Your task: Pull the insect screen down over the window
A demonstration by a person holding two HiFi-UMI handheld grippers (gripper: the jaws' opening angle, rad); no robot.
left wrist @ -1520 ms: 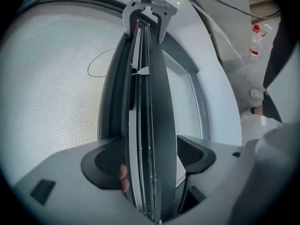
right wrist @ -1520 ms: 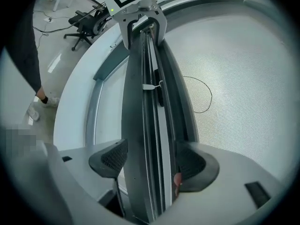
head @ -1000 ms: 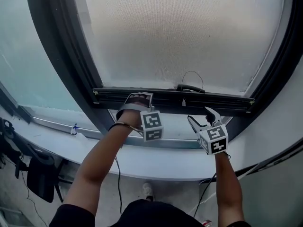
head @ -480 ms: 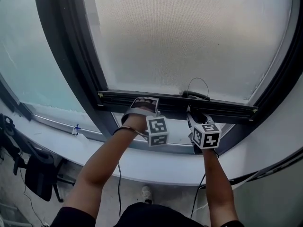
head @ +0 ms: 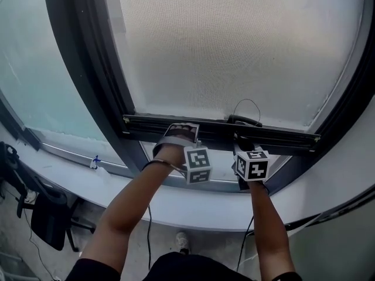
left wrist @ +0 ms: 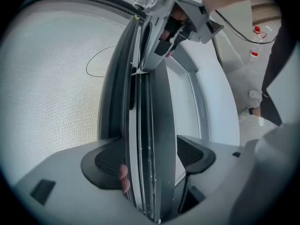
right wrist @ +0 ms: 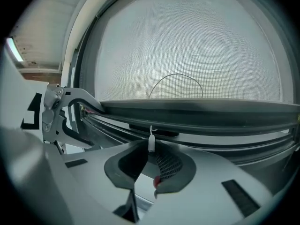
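Clamping slim dark rail [head: 281, 136], white tab [right wrist: 151, 143]

A room indoors, by a big dark-framed window [head: 96, 69] above a white sill [head: 82, 183].

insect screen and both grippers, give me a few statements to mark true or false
1. The bottom bar stands between the left gripper's jaws. True.
2. The right gripper is wide open. False: its jaws have just been closing and are nearly together, with a small white tab between their tips.
3. The insect screen is rolled fully up. False: it is drawn down over most of the window.
4. A thin cord loop lies against the screen above the bar. True.
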